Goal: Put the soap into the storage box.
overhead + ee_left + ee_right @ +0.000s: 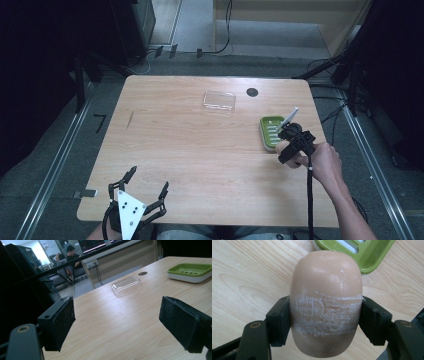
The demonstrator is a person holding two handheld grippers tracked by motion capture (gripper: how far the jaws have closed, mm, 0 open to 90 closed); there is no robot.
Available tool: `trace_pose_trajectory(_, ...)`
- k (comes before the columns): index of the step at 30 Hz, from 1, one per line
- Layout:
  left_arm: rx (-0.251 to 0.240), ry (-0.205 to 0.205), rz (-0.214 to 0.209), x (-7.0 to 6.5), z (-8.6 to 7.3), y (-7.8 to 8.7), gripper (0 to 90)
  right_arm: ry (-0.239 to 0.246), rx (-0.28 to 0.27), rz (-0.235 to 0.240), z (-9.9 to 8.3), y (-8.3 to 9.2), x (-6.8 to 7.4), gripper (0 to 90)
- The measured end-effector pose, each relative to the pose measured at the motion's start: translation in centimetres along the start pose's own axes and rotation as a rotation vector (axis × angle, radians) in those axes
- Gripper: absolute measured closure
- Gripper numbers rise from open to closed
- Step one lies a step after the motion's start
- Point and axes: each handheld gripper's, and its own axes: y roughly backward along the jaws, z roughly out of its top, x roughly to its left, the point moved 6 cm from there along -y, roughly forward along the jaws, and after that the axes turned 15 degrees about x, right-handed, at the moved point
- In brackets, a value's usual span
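soap (325, 302) sat clamped between the jaws of the right gripper (292, 142), its long side pointing out ahead toward the green soap dish (270, 131) just beyond it on the tabletop (190, 145). left gripper (137, 197) was far off, jaws wide apart.

Your right gripper (325, 322), black, clamps a peach-beige soap bar (325, 302) crossed by a whitish scuffed band. The soap dish (270, 131) is lime green over white, with pale slots. Your desk (200, 150) shows light wood grain; the lid (126, 285) is clear.
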Motion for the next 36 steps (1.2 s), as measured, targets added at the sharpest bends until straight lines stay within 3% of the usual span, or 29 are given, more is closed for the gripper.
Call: trace_pose_trajectory(36, 0.0, 0.002, -0.002, 0.0, 0.0, -0.1, 13.9, -0.007, -0.005, -0.006, 3.2, 1.6, -1.7, 33.4)
